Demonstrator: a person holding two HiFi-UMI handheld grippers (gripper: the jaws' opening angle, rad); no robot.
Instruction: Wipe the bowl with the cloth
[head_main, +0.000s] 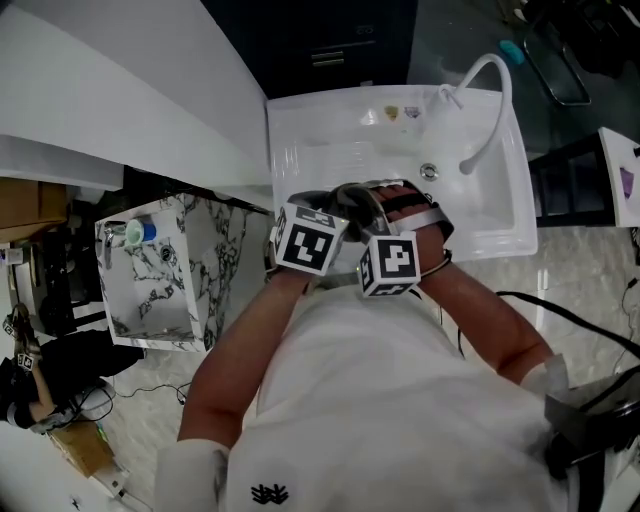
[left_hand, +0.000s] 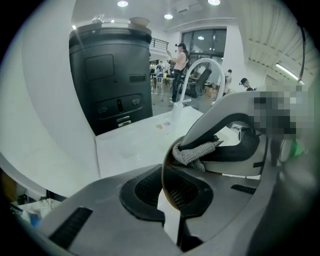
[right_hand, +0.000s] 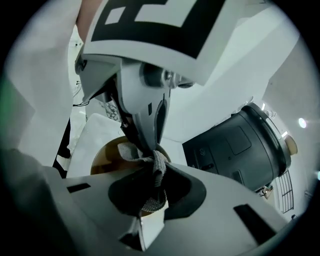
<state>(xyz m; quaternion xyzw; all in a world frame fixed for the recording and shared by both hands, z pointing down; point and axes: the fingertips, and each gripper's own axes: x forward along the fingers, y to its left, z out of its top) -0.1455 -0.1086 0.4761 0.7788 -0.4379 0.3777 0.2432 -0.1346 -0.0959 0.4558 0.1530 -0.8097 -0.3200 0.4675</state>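
Head view: left tool (head_main: 322, 205) and right tool (head_main: 375, 205) are bunched tip to tip over the white sink (head_main: 330, 150), with the faucet (head_main: 492, 85) beyond and to the right of the right tool. The bowl is hidden under the two tools here and the cloth can't be made out.

Left gripper view: the left tool is clamped narrow on the rim of the bowl (left_hand: 163, 167). The thin brown edge runs straight through the pads, so the bowl sits edge-on. Just ahead of the tips, the right tool carries a grey knit cloth (left_hand: 196, 153) that touches the rim.

Right gripper view: the right tool is pinched on a bunched fold of the cloth, and the free end drapes forward into the bowl. The bowl is directly ahead of the tips with its tan inside facing this tool. The left tool comes in from above and grips the far rim.

Step, as I read it: wiping is under way, with the cloth on the inner wall near the rim.

Next move needs the left tool to hold firm while the right sweeps the cloth around the inside, keeping it pressed on. Watch for the cloth snagging on the left tool's tips.

Bowl: brown, thin-walled, smooth. I can't judge from these views whether it's clean.
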